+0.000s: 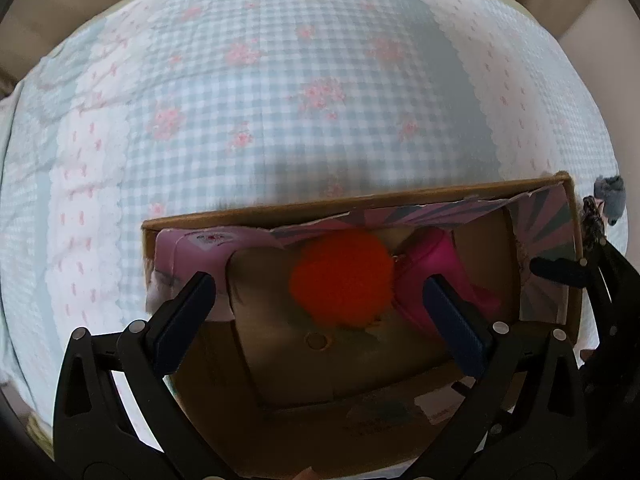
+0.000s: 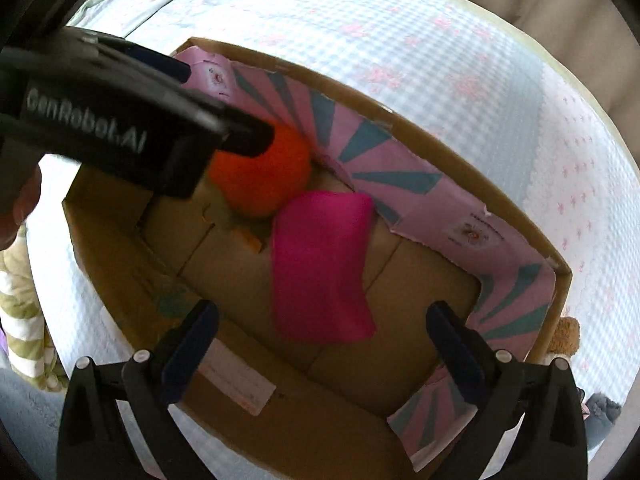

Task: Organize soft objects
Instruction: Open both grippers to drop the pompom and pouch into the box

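Two soft things, an orange pompom and a pink cushion, lie touching in the cardboard box on the bed, near its patterned wall. Left hand-held gripper and right hand-held gripper hang above, jaws spread wide, gripping nothing.

The left hand-held gripper is seen at the bottom of its frame, jaws spread wide and empty. The right hand-held gripper is likewise held wide and empty. A hand is glimpsed at left edge.
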The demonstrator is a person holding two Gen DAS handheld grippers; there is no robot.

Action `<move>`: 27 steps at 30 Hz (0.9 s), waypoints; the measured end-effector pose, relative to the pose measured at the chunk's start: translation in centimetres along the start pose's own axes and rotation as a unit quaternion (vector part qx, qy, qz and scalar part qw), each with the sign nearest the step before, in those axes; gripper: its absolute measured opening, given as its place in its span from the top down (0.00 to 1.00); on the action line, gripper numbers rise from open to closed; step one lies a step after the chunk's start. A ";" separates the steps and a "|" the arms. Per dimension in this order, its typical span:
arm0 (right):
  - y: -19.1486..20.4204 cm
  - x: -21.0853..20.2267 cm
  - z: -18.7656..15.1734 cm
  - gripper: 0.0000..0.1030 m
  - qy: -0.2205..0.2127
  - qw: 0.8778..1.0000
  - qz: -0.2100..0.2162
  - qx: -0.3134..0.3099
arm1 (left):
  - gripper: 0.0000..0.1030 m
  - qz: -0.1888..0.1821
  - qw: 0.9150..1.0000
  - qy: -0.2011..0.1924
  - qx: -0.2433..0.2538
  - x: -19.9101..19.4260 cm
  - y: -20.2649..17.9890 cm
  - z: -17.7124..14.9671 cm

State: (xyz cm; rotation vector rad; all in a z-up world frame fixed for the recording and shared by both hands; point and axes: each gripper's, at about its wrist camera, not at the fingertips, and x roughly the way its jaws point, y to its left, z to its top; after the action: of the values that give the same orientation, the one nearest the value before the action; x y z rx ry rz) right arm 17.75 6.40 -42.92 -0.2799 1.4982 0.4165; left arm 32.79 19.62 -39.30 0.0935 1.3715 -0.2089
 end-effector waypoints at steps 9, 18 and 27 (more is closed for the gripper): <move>0.2 -3.1 -1.2 0.00 -0.029 0.999 -0.023 0.024 | 0.00 0.012 1.000 -0.029 -0.001 -3.9 -0.2 -1.4; 0.4 -8.3 -1.3 0.00 -0.066 0.996 -0.047 0.046 | 0.00 0.015 0.997 -0.079 -0.019 -9.5 0.3 -3.5; 2.0 -15.4 -2.5 0.00 -0.129 0.986 -0.068 0.085 | 0.00 0.011 0.989 -0.144 -0.043 -17.4 0.3 -8.0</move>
State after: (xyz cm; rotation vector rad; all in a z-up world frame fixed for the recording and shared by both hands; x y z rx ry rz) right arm 14.31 5.73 -27.63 -0.1832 1.2445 0.2052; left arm 21.96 23.05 -23.87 0.0068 1.0882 -0.1382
